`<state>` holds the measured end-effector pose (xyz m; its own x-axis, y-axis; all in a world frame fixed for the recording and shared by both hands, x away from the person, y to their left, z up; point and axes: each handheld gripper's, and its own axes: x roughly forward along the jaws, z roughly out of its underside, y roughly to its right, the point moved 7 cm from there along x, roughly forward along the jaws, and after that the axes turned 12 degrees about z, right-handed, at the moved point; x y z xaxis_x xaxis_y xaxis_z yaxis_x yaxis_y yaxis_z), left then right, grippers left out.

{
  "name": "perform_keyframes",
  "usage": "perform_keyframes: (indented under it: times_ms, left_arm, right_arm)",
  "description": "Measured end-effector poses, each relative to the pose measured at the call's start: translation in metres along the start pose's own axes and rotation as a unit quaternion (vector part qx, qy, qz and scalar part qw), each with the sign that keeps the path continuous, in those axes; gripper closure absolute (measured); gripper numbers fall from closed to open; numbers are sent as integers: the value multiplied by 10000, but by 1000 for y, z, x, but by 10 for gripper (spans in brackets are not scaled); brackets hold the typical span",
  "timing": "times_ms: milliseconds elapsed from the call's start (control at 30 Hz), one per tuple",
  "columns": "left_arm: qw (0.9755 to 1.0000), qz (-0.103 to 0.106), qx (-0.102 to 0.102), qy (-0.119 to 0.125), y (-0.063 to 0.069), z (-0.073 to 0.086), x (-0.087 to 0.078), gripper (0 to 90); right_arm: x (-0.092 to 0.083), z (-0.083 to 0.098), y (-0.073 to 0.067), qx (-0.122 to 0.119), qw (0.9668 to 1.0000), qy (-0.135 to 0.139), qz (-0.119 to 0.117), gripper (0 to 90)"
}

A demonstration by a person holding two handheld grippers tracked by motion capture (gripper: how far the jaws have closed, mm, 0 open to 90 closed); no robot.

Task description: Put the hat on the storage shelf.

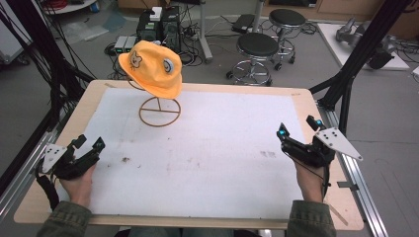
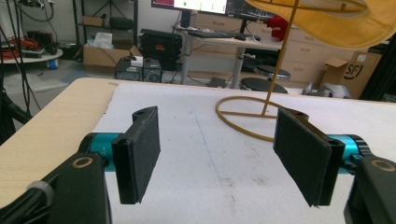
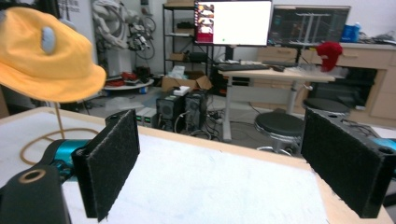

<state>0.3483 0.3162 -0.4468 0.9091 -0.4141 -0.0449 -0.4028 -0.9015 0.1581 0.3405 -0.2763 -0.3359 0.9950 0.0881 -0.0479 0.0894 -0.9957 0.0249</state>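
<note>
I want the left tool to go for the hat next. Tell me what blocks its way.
Nothing visible does. Bare white mat lies between the open left tool and the yellow hat, which sits on its wire stand at the table's far left.

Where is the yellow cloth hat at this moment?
In the high view the yellow cloth hat sits on a thin wire stand at the table's far left, ahead of the left gripper.

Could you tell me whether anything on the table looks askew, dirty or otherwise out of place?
The yellow fabric bucket hat sits tilted on its thin wire stand with a ring base, its brim drooping toward the table's near side. A few small dark smudges mark the white table cover. Both grippers, left and right, are open, apart from the hat.
</note>
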Motion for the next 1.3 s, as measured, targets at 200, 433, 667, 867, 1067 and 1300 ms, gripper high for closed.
perform_keyframes:
  times_ms: [200,433,667,867,1067,1300]
  left_arm:
    - [10000,3,-2,-4,1,0,1,319]
    - [10000,8,-12,-21,1,1,1,319]
    - [10000,5,-25,-25,0,1,2,319]
    - [10000,2,-40,-36,0,1,2,319]
    - [9999,2,-85,-63,0,3,3,318]
    - [9999,15,-79,-118,2,4,2,319]
  right_arm:
    - [-11,25,21,173,9995,-165,196,112]
    - [-18,54,35,309,9982,-383,340,111]
    - [-23,75,39,303,9970,-606,378,112]
    - [-25,96,40,170,9956,-797,467,112]
    - [-32,117,43,80,9923,-934,807,112]
    - [-42,124,49,270,9901,-887,1056,112]
